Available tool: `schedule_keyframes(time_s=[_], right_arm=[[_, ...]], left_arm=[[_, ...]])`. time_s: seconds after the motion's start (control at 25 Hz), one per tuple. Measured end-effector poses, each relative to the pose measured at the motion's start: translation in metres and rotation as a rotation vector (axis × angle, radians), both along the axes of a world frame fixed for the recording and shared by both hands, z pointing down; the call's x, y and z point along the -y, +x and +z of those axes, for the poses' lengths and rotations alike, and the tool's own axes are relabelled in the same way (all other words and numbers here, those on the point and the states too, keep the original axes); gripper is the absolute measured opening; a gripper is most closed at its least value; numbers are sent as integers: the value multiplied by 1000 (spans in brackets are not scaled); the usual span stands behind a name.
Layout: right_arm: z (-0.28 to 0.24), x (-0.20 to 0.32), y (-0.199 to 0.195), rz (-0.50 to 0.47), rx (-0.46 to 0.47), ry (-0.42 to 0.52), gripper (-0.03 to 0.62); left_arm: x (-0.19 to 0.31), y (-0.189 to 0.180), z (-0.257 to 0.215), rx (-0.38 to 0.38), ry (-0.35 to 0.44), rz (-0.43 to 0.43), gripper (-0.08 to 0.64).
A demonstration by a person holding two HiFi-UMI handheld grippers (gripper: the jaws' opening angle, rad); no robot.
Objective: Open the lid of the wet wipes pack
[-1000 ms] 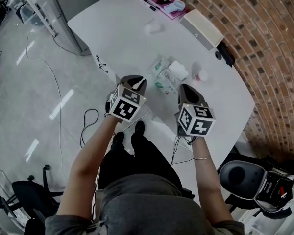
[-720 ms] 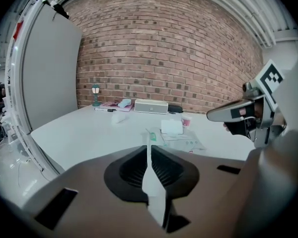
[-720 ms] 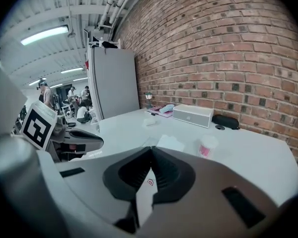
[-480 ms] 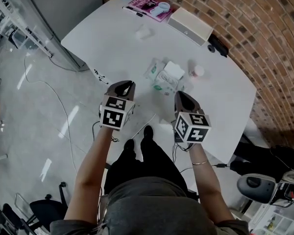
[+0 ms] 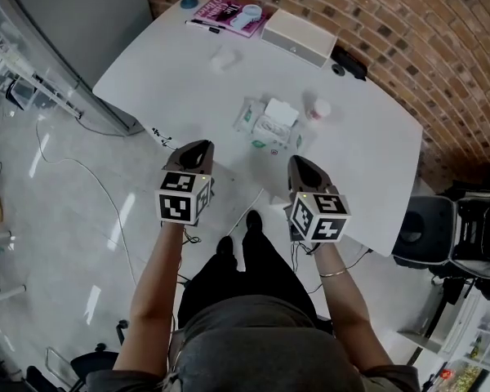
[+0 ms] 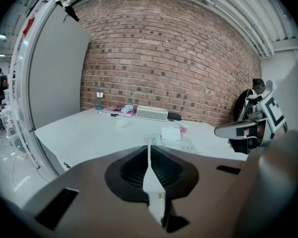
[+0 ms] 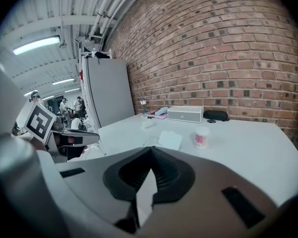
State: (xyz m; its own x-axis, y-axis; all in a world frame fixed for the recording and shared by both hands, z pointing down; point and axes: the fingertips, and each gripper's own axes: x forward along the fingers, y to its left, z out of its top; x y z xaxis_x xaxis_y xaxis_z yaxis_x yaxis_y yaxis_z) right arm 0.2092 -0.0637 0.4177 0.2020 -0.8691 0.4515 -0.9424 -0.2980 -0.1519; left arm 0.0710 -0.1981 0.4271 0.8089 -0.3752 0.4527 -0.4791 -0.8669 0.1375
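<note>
The wet wipes pack [image 5: 264, 128] lies flat mid-table, its white lid [image 5: 282, 111] standing raised at the far end. It also shows in the left gripper view [image 6: 171, 135] and the right gripper view [image 7: 169, 139]. My left gripper [image 5: 198, 148] hovers at the table's near edge, well short of the pack. Its jaws have just been closing and meet with nothing between them [image 6: 149, 152]. My right gripper [image 5: 300, 162] is level with it to the right, also apart from the pack, shut and empty [image 7: 148, 152].
A small white and pink cup [image 5: 319, 108] stands just right of the pack. At the far edge are a white box [image 5: 298, 37], a black case [image 5: 351, 64] and a pink book [image 5: 229, 11]. A grey partition [image 5: 82, 15] flanks the table's left; an office chair [image 5: 429, 227] stands at right.
Both grippers have drawn back from the pack towards the table's near edge. The left one has also risen a little. The pack has not moved.
</note>
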Motion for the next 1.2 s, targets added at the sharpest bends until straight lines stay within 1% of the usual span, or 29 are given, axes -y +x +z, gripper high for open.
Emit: schedule_keyframes(time_s=[0.32,0.6,1.2], right_arm=[[-2,-13,-6,34,-4,8,2],[-3,-18,-14,43,-16,8,3],[-6,-24,-18,64,-26,27,2]], left_arm=[[-4,-11,-6,-24,-11,6,32],[-7,-19,-9,-34,-10,12,34],[-12,-22,-16,-43,3,30,32]])
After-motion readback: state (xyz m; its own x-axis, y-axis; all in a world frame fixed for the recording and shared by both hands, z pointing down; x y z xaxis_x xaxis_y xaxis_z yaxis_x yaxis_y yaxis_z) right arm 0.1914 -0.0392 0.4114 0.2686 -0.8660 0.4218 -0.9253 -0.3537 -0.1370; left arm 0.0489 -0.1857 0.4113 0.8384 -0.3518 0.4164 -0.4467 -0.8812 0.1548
